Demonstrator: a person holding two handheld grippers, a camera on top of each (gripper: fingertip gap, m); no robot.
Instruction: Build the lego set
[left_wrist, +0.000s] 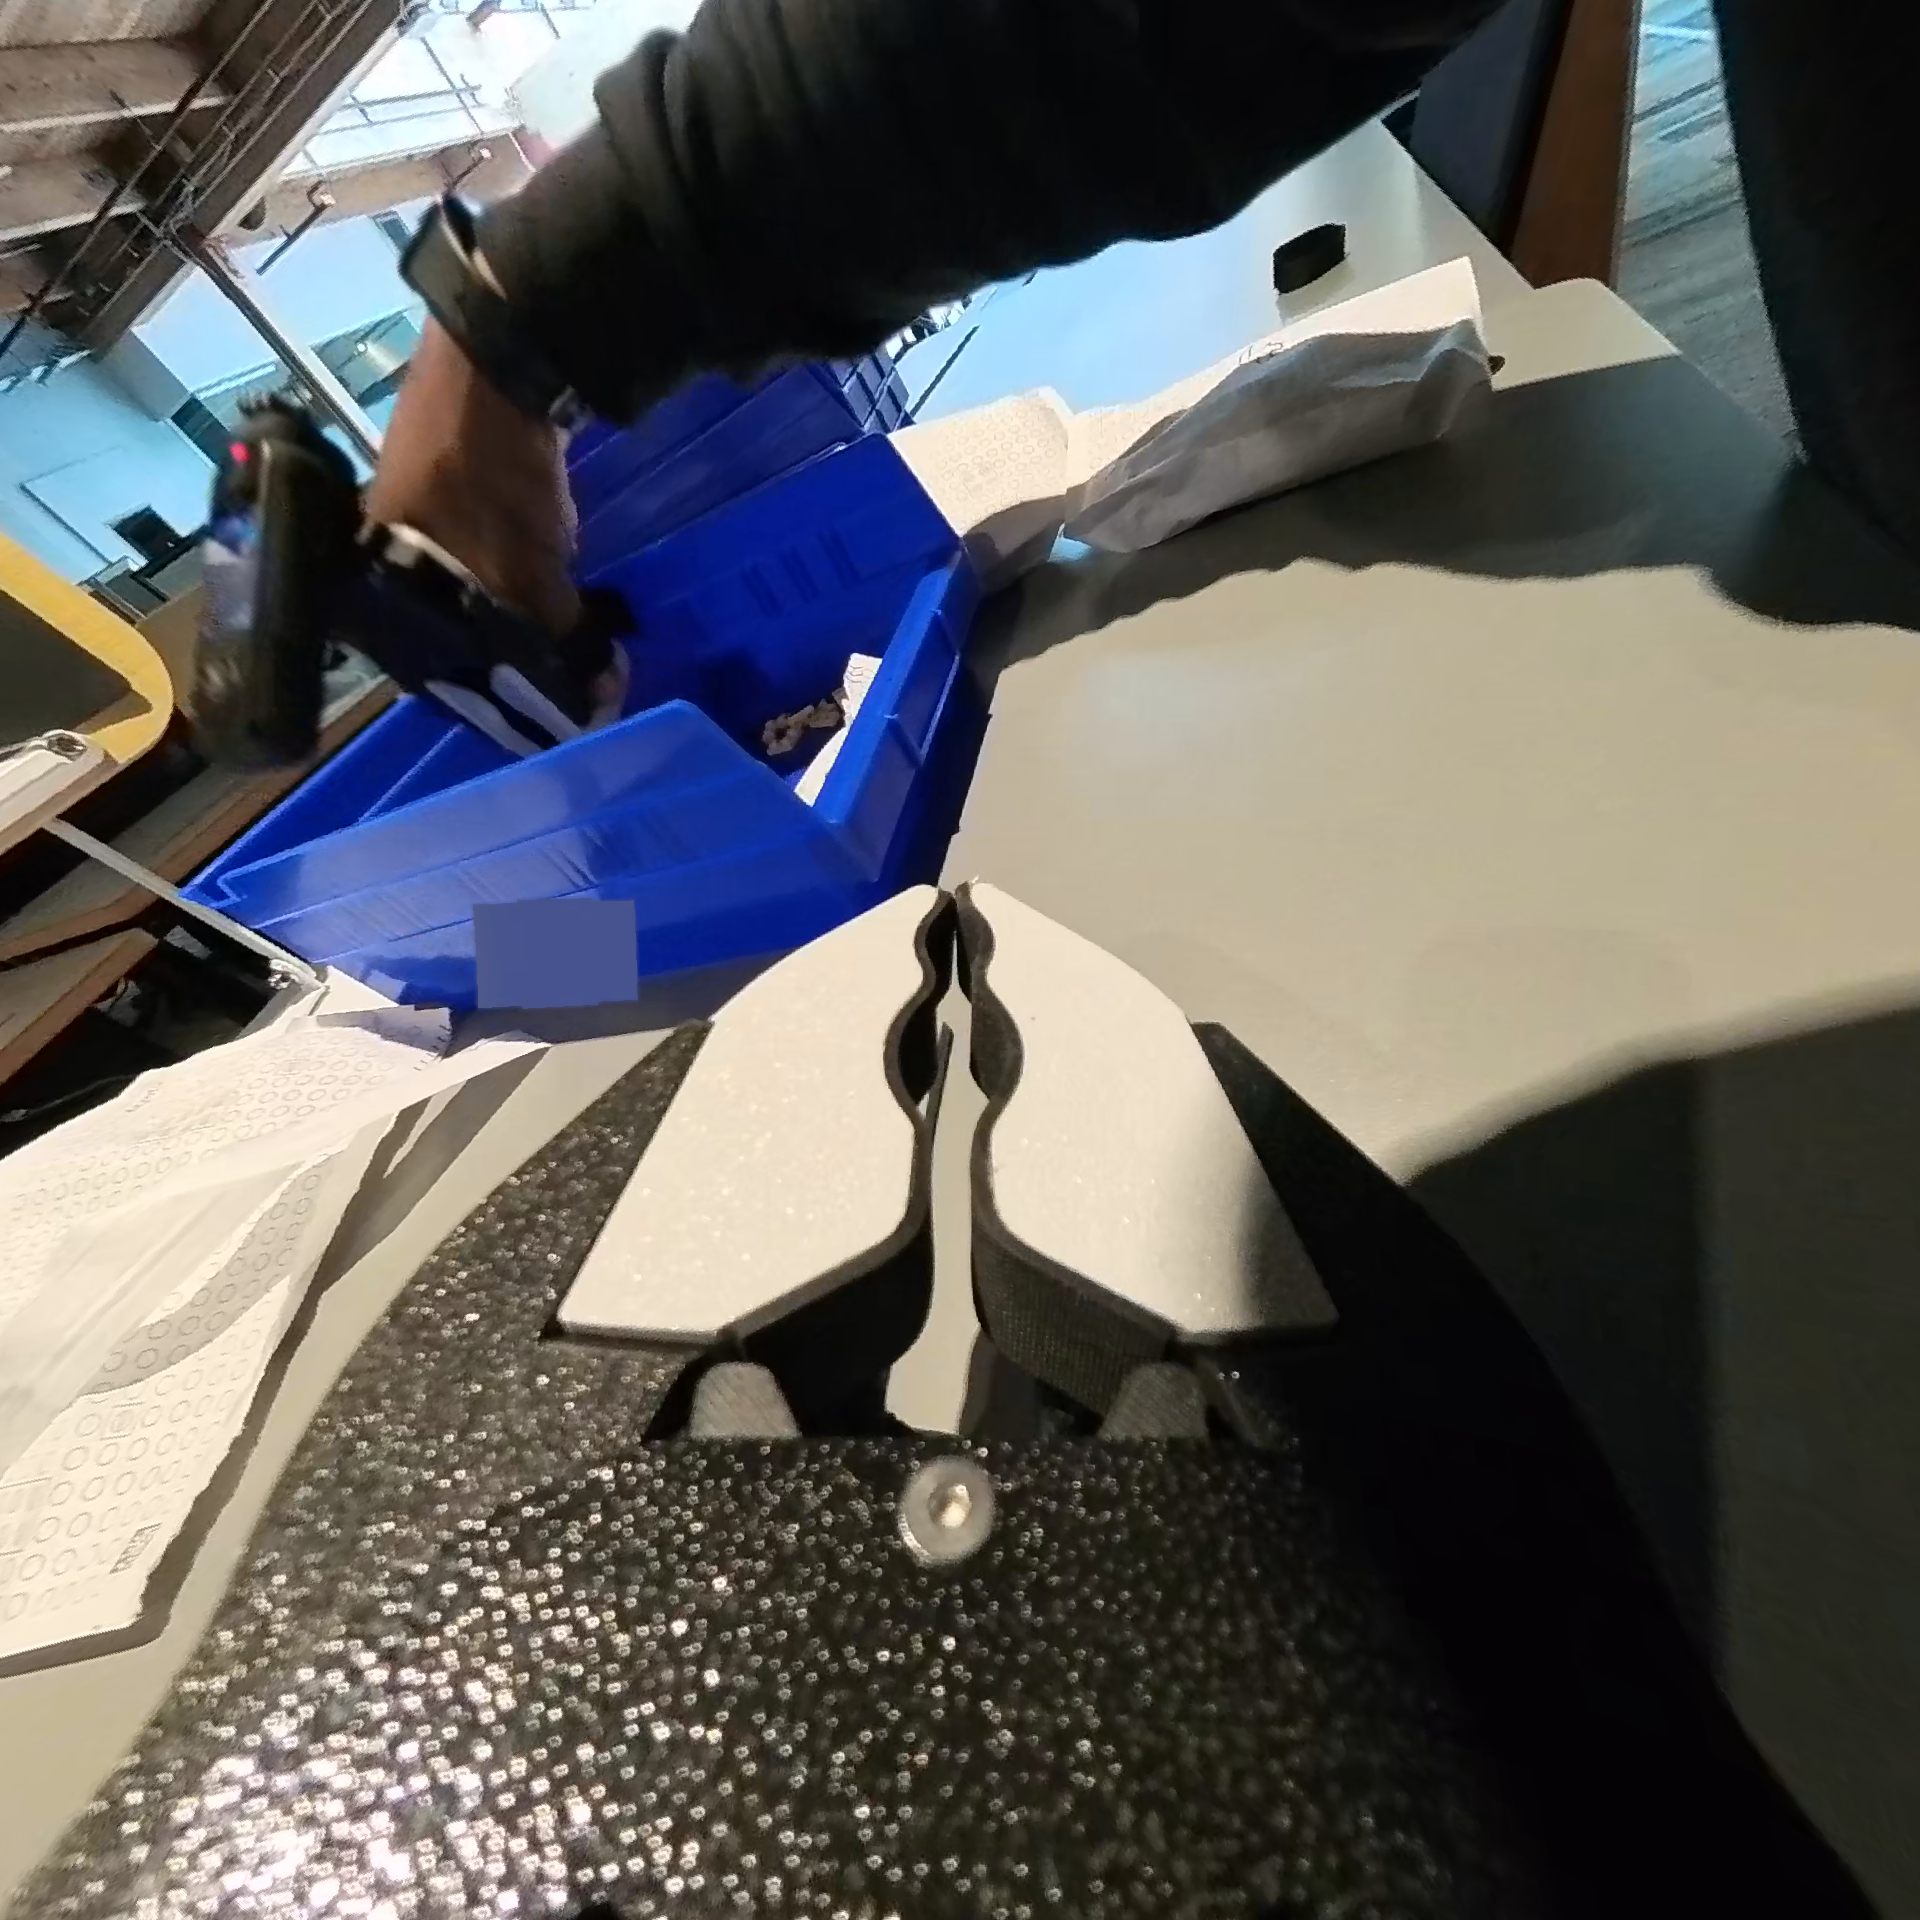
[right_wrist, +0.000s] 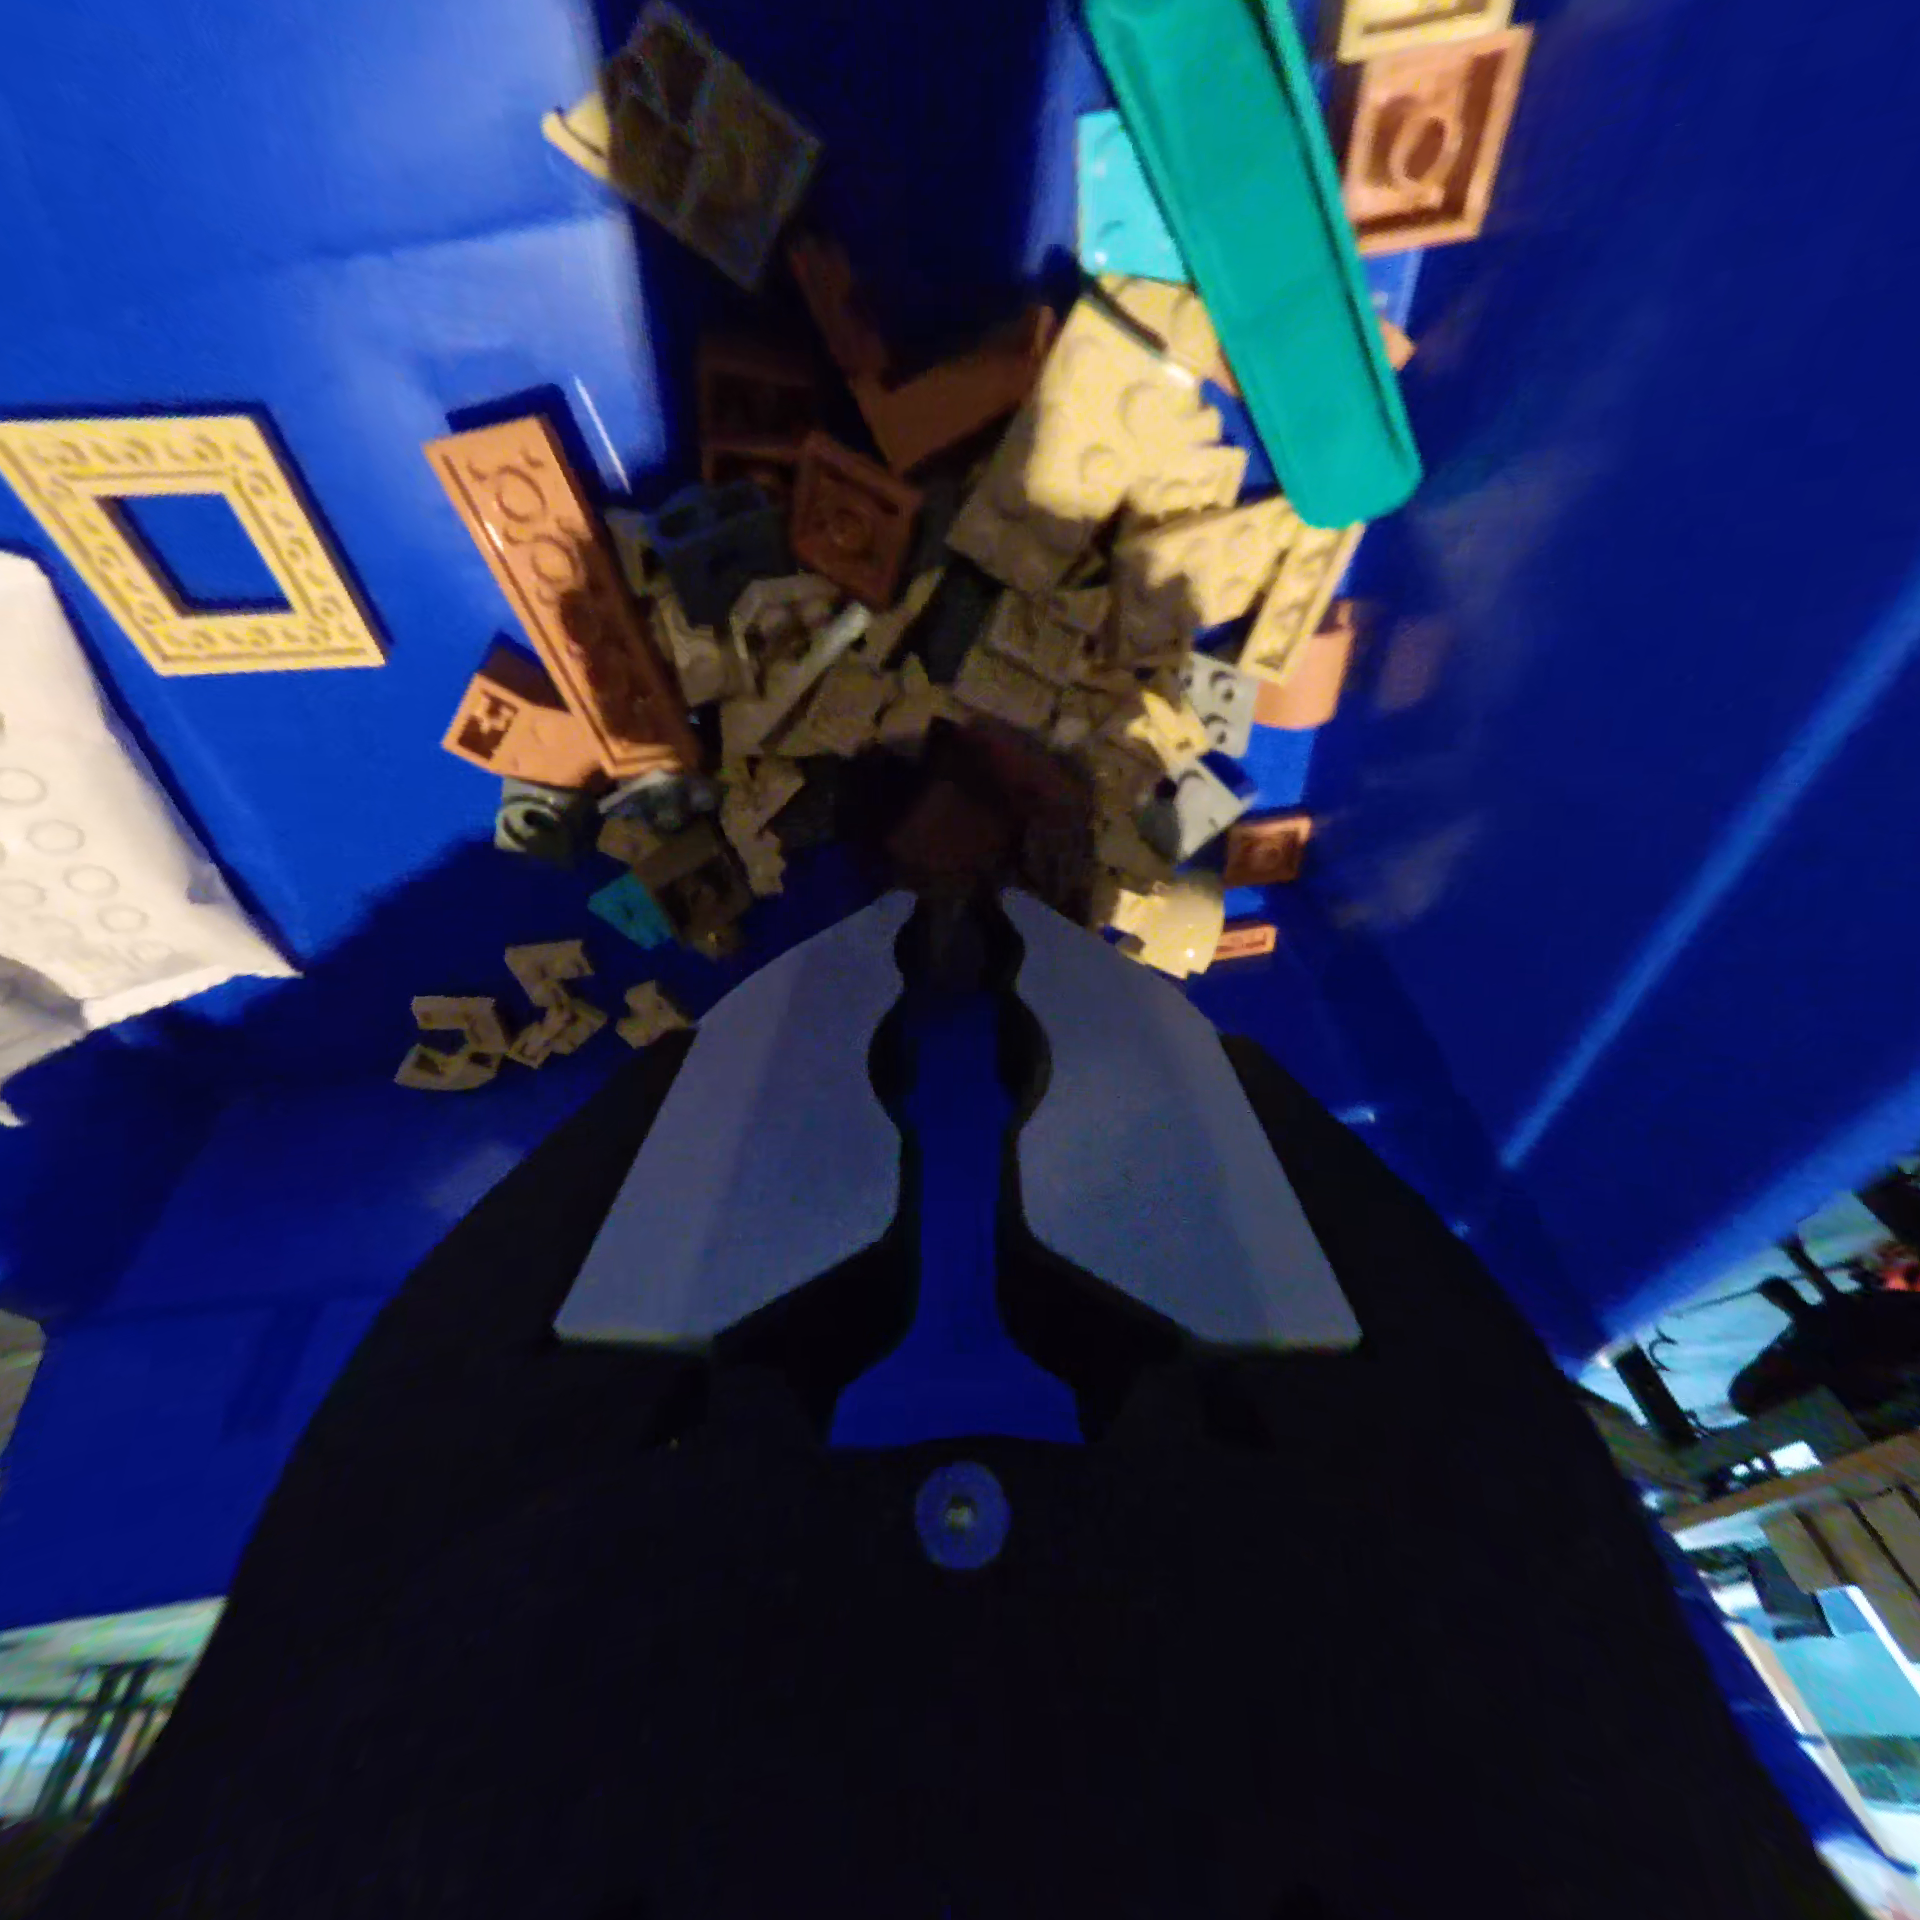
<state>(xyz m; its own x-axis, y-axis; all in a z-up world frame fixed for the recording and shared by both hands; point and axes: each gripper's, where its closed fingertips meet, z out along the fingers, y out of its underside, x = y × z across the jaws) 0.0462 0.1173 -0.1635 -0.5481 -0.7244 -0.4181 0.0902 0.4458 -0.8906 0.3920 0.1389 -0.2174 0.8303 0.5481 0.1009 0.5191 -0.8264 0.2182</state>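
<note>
My right gripper (right_wrist: 958, 914) is down inside a blue bin (right_wrist: 1610, 520), at a heap of loose lego pieces (right_wrist: 1039, 644). Its jaws stand narrowly apart, and a dark brown piece (right_wrist: 961, 821) sits between the tips, so it looks gripped. A long teal piece (right_wrist: 1247, 260), a long brown plate (right_wrist: 561, 603) and a tan square frame (right_wrist: 187, 540) lie around the heap. My left gripper (left_wrist: 956, 896) is shut and empty above the grey table (left_wrist: 1351, 779). The left wrist view shows the right gripper (left_wrist: 540, 675), held by a hand, reaching into the bin (left_wrist: 727, 831).
Several blue bins stand in a row at the table's left. White paper bags lie behind them (left_wrist: 1278, 436) and at the near left (left_wrist: 156, 1247). A small black object (left_wrist: 1309, 255) sits far back. A dark sleeve (left_wrist: 935, 156) crosses overhead. A white bag (right_wrist: 83, 831) lies in the bin. Some 35 cm of space lies between my two pairs of fingers.
</note>
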